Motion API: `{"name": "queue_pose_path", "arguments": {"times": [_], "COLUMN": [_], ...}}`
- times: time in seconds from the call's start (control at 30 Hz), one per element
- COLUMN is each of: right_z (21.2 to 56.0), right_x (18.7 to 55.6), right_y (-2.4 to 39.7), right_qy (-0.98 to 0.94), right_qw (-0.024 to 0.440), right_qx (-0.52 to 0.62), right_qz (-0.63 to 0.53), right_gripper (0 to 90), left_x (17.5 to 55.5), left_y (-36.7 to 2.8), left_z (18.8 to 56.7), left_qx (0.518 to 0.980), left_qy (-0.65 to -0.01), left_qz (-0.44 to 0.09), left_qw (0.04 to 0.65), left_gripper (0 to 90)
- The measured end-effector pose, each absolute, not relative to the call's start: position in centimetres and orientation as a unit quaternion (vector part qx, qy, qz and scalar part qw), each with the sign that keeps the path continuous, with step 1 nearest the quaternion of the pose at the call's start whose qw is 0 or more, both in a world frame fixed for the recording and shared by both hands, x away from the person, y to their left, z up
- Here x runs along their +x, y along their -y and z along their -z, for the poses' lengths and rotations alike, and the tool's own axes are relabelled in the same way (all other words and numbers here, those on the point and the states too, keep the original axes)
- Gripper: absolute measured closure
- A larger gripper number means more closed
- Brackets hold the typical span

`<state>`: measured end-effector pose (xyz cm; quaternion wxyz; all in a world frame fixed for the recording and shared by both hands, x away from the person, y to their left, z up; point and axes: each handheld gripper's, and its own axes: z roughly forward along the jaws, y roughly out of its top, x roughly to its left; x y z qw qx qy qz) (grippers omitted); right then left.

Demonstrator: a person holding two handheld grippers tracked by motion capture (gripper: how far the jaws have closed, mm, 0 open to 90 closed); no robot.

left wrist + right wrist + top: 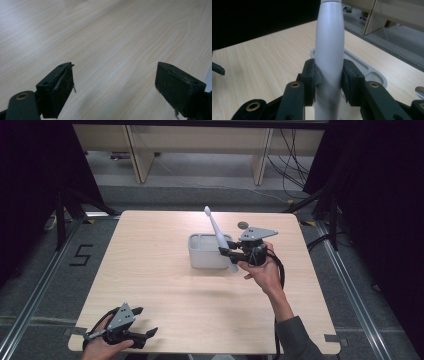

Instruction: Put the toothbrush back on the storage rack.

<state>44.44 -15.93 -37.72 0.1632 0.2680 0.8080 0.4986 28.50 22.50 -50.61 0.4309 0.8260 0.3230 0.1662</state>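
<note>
Toothbrush (216,233) is what it looks like, white and long, clamped in the right-hand tongs over the middle of the desk (165,285). Going from the left: the left tongs (141,322) sit at the near left corner of the desk, held in the person's left hand (102,346), with the grey three-cornered plate (120,316) on top. Their jaws stand wide apart, and in the left gripper view the two black pads (61,87) have bare pale wood grain between them. Further right, near the centre of the desk, stands a white rectangular container (206,252). The toothbrush leans just beside its right side, tilted so that its narrow head points up and away to the left; whether its lower end touches the desk I cannot tell. The right tongs (225,251) are closed on the thick handle, and the right gripper view shows the handle (329,57) squeezed between both black pads, with the container's rim (372,71) behind it. The person's right hand (263,269) grips those tongs from the near right, the sleeve running down to the desk's near edge. A small dark round object (242,225) lies on the desk just beyond the right tongs.
</note>
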Motion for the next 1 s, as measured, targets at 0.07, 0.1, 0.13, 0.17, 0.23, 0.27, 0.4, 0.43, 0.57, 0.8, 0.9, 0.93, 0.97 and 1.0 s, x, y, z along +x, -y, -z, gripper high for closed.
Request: {"name": "queue_pose_path", "arguments": {"times": [0.07,0.1,0.13,0.17,0.23,0.27,0.4,0.43,0.57,0.8,0.9,0.93,0.97,1.0], "right_z": [37.4,37.4,37.0,36.9,36.5,36.4,35.7,35.6,35.3,35.2,35.3,35.3,35.4,35.4], "right_x": [44.7,44.7,44.9,45.1,45.1,45.3,45.9,46.2,46.8,47.9,48.3,48.5,48.6,48.8], "right_y": [16.0,16.0,15.9,15.9,15.8,15.7,15.8,15.8,15.9,15.7,15.5,15.5,15.4,15.4], "right_qy": [-0.805,-0.805,-0.802,-0.800,-0.797,-0.796,-0.788,-0.787,-0.777,-0.771,-0.768,-0.766,-0.765,-0.761], "right_qw": [0.174,0.174,0.169,0.177,0.176,0.172,0.176,0.179,0.175,0.183,0.181,0.189,0.190,0.194], "right_qx": [0.265,0.265,0.274,0.268,0.273,0.271,0.280,0.279,0.291,0.295,0.301,0.301,0.302,0.307], "right_qz": [-0.501,-0.501,-0.503,-0.507,-0.510,-0.513,-0.518,-0.521,-0.531,-0.534,-0.535,-0.535,-0.536,-0.537], "right_gripper": [66.7,66.7,66.6,66.6,66.6,66.6,66.6,66.6,66.6,66.6,66.6,66.6,66.6,66.6], "left_x": [28.6,28.6,28.5,28.6,28.5,28.5,28.5,28.5,28.5,28.5,28.6,28.5,28.5,28.5], "left_y": [-22.7,-22.7,-22.6,-22.7,-22.7,-22.6,-22.5,-22.6,-22.6,-22.5,-22.6,-22.6,-22.6,-22.7], "left_z": [50.4,50.4,50.5,50.5,50.4,50.5,50.5,50.5,50.6,50.6,50.5,50.5,50.5,50.5], "left_qx": [0.835,0.835,0.831,0.833,0.833,0.832,0.830,0.830,0.830,0.826,0.833,0.831,0.832,0.834], "left_qy": [-0.315,-0.315,-0.319,-0.315,-0.316,-0.318,-0.320,-0.320,-0.319,-0.322,-0.315,-0.319,-0.319,-0.316], "left_qz": [-0.167,-0.167,-0.166,-0.166,-0.165,-0.166,-0.157,-0.164,-0.169,-0.165,-0.163,-0.164,-0.165,-0.166], "left_qw": [0.419,0.419,0.423,0.423,0.423,0.423,0.428,0.425,0.426,0.432,0.425,0.425,0.423,0.421], "left_gripper": [14.7,14.7,14.7,14.7,14.7,14.7,14.7,14.7,14.7,14.7,14.7,14.7,14.7,14.7]}}
